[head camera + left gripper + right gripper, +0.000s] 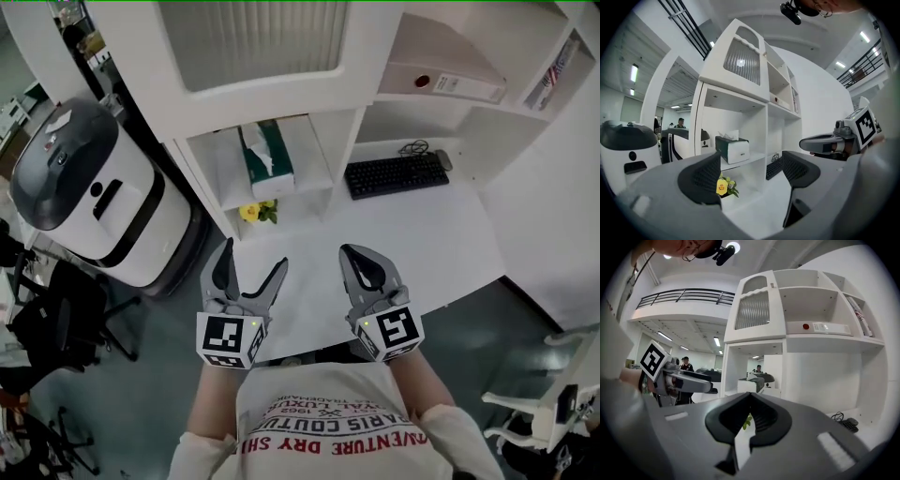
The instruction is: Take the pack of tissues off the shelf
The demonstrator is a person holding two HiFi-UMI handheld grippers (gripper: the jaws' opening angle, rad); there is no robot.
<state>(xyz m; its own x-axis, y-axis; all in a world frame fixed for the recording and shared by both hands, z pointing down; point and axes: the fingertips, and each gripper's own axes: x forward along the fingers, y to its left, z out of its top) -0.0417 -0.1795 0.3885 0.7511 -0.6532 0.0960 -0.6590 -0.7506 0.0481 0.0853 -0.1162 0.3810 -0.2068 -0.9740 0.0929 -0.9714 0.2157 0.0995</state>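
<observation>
A green and white pack of tissues [265, 159] stands on the middle shelf of the white shelf unit [342, 141], with a tissue sticking out of its top. The left gripper view shows the pack [733, 148] straight ahead and some way off. My left gripper [253, 259] hovers over the near edge of the white desk [412, 244], below the shelf, open with nothing between its jaws. My right gripper [352, 251] is beside it on the right, with its jaws shut and empty. Both are well short of the pack.
A small yellow flower [251, 212] sits in the compartment under the tissues. A black keyboard [396, 174] lies on the desk at the back right. A white and grey machine [89, 187] stands left of the shelf unit. A binder [441, 82] lies on an upper shelf.
</observation>
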